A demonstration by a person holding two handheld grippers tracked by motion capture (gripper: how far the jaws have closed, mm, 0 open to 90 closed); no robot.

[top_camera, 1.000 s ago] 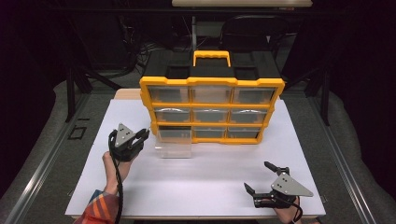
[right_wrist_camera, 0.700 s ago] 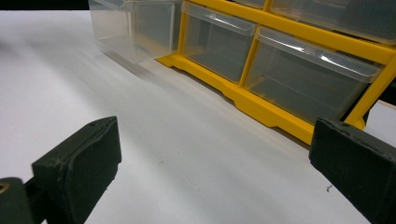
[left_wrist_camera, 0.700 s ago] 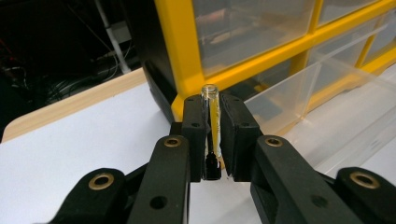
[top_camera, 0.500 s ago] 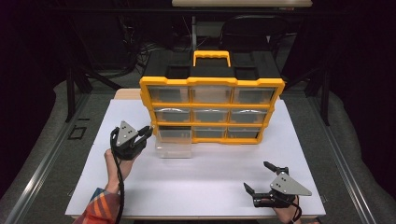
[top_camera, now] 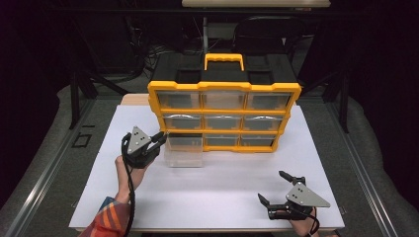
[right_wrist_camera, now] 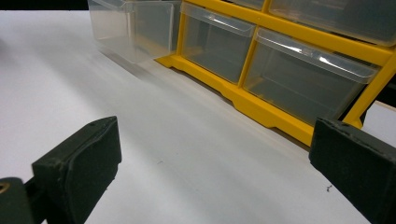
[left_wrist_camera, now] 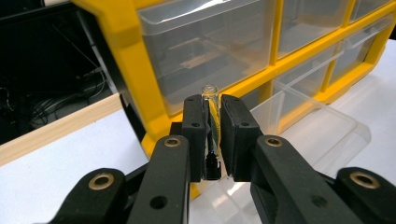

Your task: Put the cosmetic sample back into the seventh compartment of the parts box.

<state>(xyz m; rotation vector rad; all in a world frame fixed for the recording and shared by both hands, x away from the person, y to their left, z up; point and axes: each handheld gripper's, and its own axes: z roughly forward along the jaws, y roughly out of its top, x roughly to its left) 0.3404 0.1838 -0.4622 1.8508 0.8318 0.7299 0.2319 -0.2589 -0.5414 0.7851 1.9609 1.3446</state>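
Note:
A yellow organizer [top_camera: 225, 87] with clear drawers stands at the back of the white table. Its bottom-left drawer [top_camera: 185, 150] is pulled out toward me. My left gripper [top_camera: 159, 139] hovers at that drawer's left edge, shut on a small glass vial [left_wrist_camera: 211, 94] with a black cap at the lower end and something yellow inside. The vial stands upright between the pads [left_wrist_camera: 194, 116], just short of the open drawer [left_wrist_camera: 317, 126]. My right gripper [top_camera: 272, 186] rests low near the front right of the table, jaws wide open around bare tabletop [right_wrist_camera: 215, 172].
The white tabletop [top_camera: 222, 187] spreads out in front of the organizer. A black carry handle [top_camera: 224, 60] tops the organizer. A wooden strip [left_wrist_camera: 56, 130] edges the table at the back left. Dark floor and cables lie beyond.
My left gripper has edged slightly right toward the open drawer, still holding the vial. The right gripper has stayed put.

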